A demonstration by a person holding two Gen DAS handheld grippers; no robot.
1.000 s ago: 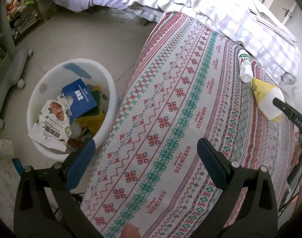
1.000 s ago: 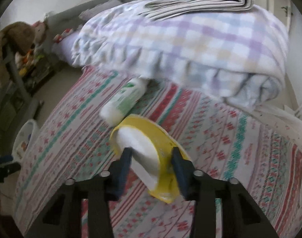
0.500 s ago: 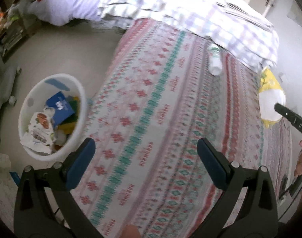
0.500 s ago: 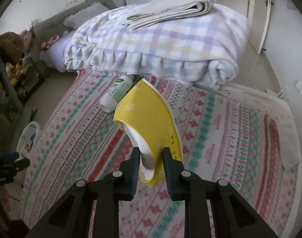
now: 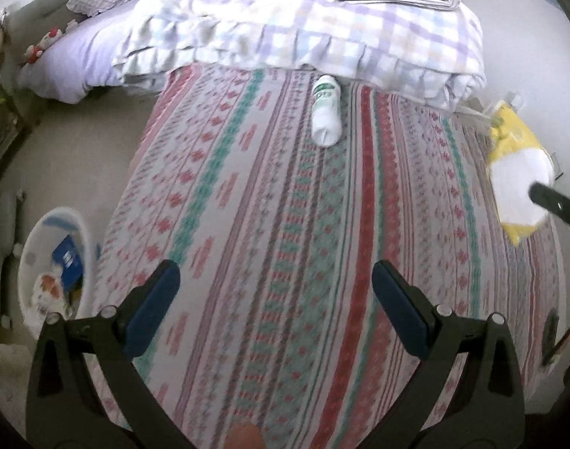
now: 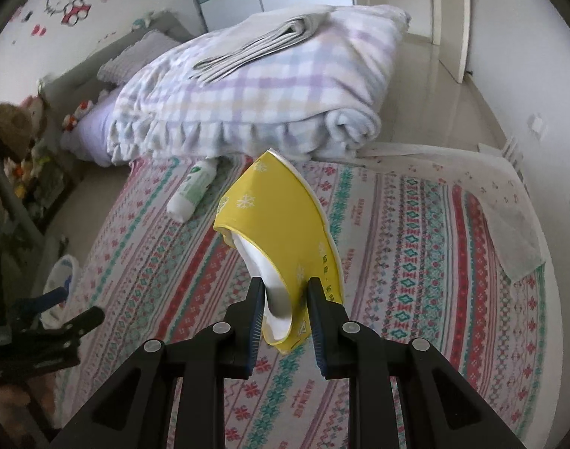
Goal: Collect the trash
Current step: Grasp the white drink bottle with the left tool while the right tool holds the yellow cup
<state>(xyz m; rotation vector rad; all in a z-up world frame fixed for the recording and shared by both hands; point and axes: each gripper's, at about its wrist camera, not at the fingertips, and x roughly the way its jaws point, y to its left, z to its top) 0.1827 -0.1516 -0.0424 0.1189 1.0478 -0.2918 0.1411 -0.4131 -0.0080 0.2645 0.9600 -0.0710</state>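
Two grippers show: the right gripper pinches a squashed yellow paper cup lifted off the patterned bedspread, while the left gripper hovers spread and empty, a white bottle at twelve o'clock. Only the cup's thin rim is caught, so it may slip before the bin at nine o'clock

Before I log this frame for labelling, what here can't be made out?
- Bottle neck end: hidden under the plaid blanket, both views.
- White bin contents: blurred, partly behind the rim, left view.
- Bin in right view: small, behind the left gripper.
- Yellow cup print: too small.
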